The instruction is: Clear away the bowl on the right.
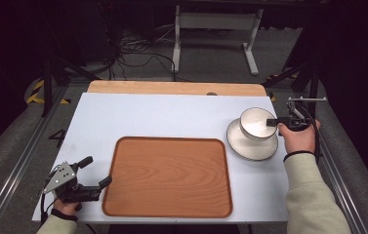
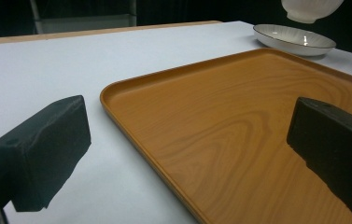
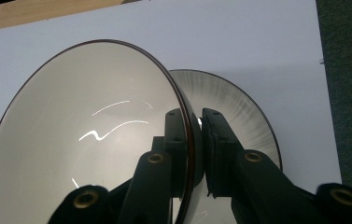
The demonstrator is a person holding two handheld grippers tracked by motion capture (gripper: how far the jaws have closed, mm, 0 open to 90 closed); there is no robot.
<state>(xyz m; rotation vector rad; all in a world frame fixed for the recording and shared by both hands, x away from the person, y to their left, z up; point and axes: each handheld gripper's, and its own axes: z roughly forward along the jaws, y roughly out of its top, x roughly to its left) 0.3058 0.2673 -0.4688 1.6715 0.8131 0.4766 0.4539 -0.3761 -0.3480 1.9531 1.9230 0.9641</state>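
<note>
High view, left to right: the person's left hand (image 1: 64, 204) comes in at the bottom left corner of the white table (image 1: 147, 117), wrist low and fingers wrapped round the body of the left gripper (image 1: 95, 171), which lies nearly level and points toward the wooden tray (image 1: 168, 176). Its jaws stand wide apart with nothing between them; in the left gripper view one black pad sits over the bare table and the other over the tray's near corner, neither touching anything.

The tray, rectangular with rounded corners, lies at the middle of the table's near side and holds nothing.

Further right, a white plate (image 1: 250, 145) with a dark rim rests on the table, just beyond the tray's far right corner. Above it hangs a white bowl (image 1: 255, 123), tilted and clear of the plate; the left gripper view shows a gap between the bowl's foot and the plate.

At the right edge, the right hand (image 1: 298, 136) reaches in from a pale sleeve, the forearm running up the table's side, and holds the right gripper (image 1: 271, 122) level, pointing left. In the right gripper view its jaws are pinched onto the bowl's rim, one pad inside, one outside.
</note>
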